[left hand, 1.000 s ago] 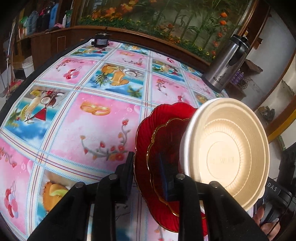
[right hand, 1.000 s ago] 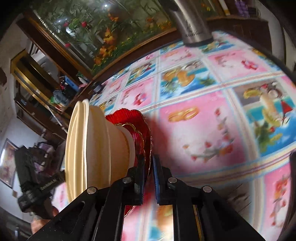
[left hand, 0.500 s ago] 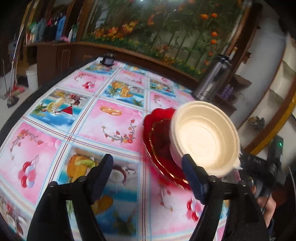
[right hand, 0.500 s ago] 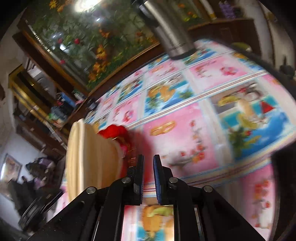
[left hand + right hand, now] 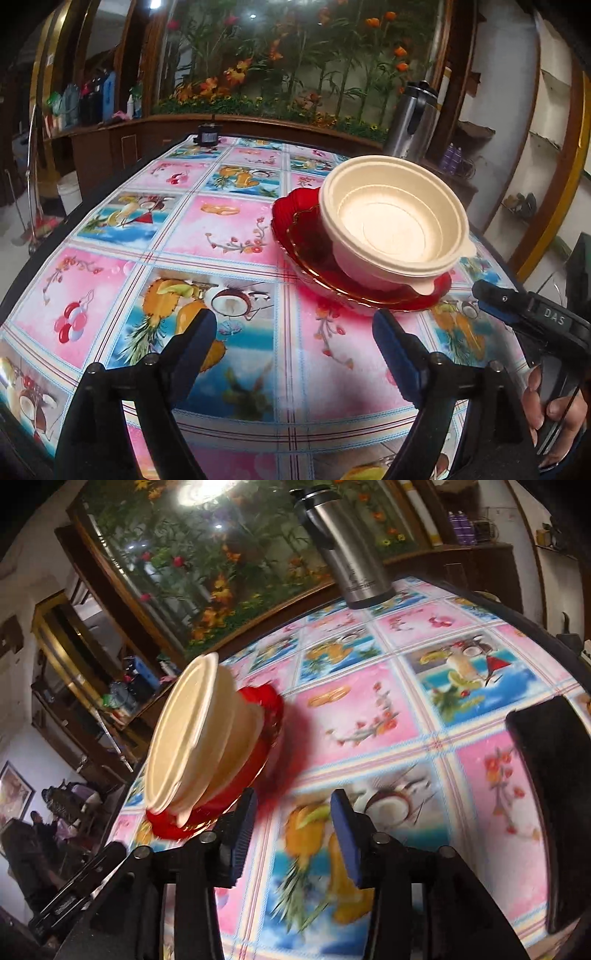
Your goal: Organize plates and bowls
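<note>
Left wrist view: the left gripper stands wide, its jaws having just been opening, with nothing between them but the patterned tablecloth. Ahead of it and slightly to the right, a cream bowl sits upright on stacked red glass plates, clear of both blue pads. Beyond the stack stands a steel thermos. The right gripper enters at the right edge, near the plate rim; a hand grips its handle.

Right wrist view: the right gripper is partly spread, its jaws having just been opening, empty. The bowl and plates lie ahead-left, just beside the left finger, apparently not touching it.
</note>
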`<state>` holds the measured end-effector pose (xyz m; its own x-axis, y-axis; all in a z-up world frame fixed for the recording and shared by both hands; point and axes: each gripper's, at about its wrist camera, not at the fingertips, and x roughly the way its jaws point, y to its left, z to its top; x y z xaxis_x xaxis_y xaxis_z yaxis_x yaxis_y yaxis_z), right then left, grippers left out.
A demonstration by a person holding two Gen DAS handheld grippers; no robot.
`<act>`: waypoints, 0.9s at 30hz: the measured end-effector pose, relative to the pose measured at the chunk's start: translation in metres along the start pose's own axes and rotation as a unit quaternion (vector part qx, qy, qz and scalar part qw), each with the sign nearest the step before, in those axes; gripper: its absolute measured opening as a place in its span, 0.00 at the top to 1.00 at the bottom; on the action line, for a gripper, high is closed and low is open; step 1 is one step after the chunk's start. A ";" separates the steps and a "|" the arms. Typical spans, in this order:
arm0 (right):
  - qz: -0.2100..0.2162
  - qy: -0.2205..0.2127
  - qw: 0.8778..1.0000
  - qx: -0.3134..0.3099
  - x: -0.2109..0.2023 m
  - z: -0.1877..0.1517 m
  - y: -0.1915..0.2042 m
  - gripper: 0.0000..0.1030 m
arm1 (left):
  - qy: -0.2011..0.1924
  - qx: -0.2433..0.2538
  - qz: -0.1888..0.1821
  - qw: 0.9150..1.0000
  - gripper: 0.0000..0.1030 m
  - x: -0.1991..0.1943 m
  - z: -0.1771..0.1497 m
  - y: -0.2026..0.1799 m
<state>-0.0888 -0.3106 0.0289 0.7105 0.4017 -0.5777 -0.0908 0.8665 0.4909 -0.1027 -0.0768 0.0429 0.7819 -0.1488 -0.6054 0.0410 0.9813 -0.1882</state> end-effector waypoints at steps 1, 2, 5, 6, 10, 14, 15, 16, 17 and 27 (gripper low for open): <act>0.002 -0.001 1.000 -0.007 0.000 -0.001 0.003 0.41 | -0.002 0.002 0.003 1.000 0.11 0.000 0.000 -0.001; 0.004 -0.004 1.000 -0.013 -0.001 -0.002 0.006 0.35 | -0.004 0.004 0.007 1.000 0.09 0.000 0.001 -0.002; 0.014 -0.003 1.000 -0.022 0.000 -0.003 0.009 0.29 | -0.010 0.020 0.030 0.999 0.06 -0.001 0.007 -0.007; 0.021 0.002 0.999 -0.026 0.002 -0.003 0.010 0.29 | -0.015 0.026 0.039 0.999 0.04 -0.001 0.010 -0.009; 0.035 0.013 0.999 -0.029 0.007 -0.003 0.011 0.27 | -0.038 0.069 0.087 0.993 0.00 0.000 0.018 -0.020; 0.044 0.015 0.998 -0.033 0.009 -0.002 0.013 0.26 | -0.038 0.076 0.065 0.994 0.00 0.007 0.019 -0.019; 0.044 0.013 0.998 -0.032 0.008 -0.002 0.013 0.26 | -0.038 0.072 0.059 0.995 0.00 0.008 0.020 -0.017; 0.044 0.010 0.999 -0.030 0.007 -0.002 0.012 0.26 | -0.039 0.071 0.058 0.995 0.00 0.009 0.022 -0.016; 0.044 0.005 0.999 -0.027 0.006 -0.002 0.011 0.26 | -0.041 0.073 0.058 0.995 0.00 0.010 0.024 -0.016; 0.030 -0.010 0.999 -0.011 0.001 0.001 0.006 0.25 | -0.061 0.045 0.085 0.994 0.00 0.010 0.030 -0.007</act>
<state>-0.0874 -0.3056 0.0315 0.7167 0.4469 -0.5354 -0.1489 0.8480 0.5087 -0.0769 -0.0817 0.0614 0.8518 0.0297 -0.5230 -0.0465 0.9987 -0.0191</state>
